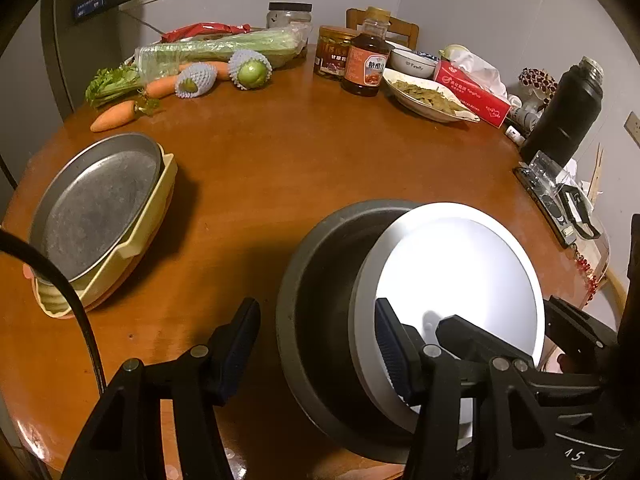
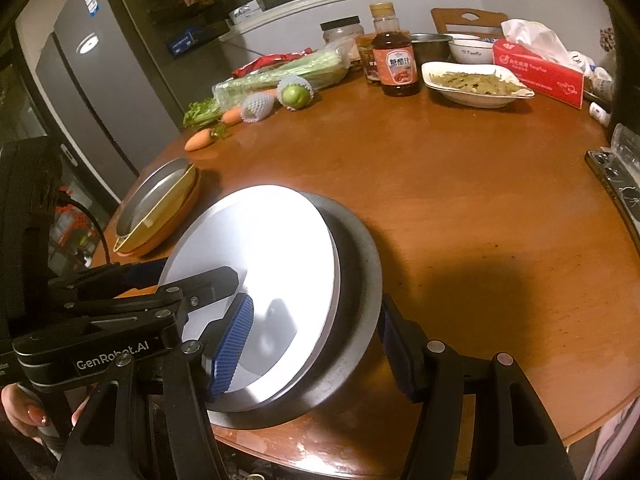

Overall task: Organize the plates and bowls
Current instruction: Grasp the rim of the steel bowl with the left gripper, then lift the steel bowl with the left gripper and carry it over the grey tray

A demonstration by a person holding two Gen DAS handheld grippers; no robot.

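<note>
Low in both frames, the left gripper (image 1: pixel 318 354) and right gripper (image 2: pixel 316 350) each straddle a near rim of the dark bowl (image 2: pixel 360 264) and the tilted white plate (image 2: pixel 256 256) inside it, jaws half-spread; grip unclear, likely steadying the nesting.

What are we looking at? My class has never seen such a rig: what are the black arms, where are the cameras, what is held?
A person holds two hand-held claws, each with a camera looking along its fingers. One picture is from the left claw, the other from the right claw. On the round brown wooden table a round white plate leans inside a dark grey bowl; nearby, a grey metal pan sits on a yellow dish. Both claws straddle plate and bowl rim; a firm grip isn't clear.
</note>
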